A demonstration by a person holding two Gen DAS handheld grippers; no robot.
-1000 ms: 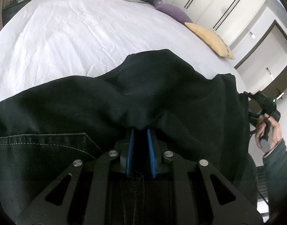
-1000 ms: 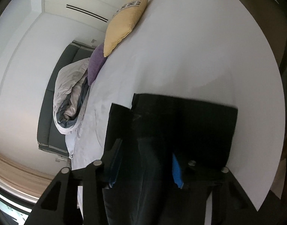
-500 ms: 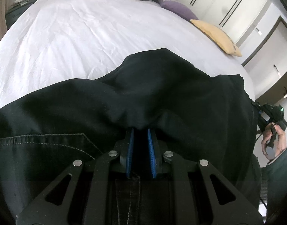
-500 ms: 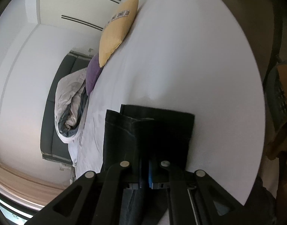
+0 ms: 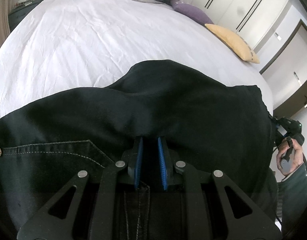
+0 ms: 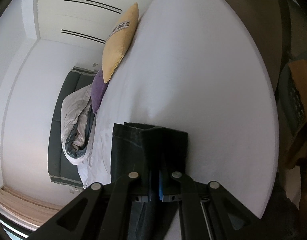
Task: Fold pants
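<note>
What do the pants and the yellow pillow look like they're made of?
Pants: likely black denim, matte, judging by the pale contrast stitching and metal rivet. Yellow pillow: seemingly a soft woven or plush fabric with a matte, slightly nubby surface; the exact fibre can't be told.

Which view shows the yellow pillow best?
The right wrist view: the yellow pillow appears large, with its patterned band visible, leaning at the bed's edge. The left wrist view shows it smaller, far off beyond the pants.

Bright, soft daylight; strong fisheye bending with dark vignetted corners; the black denim pants [image 5: 173,108] lose detail in shadow.
</note>
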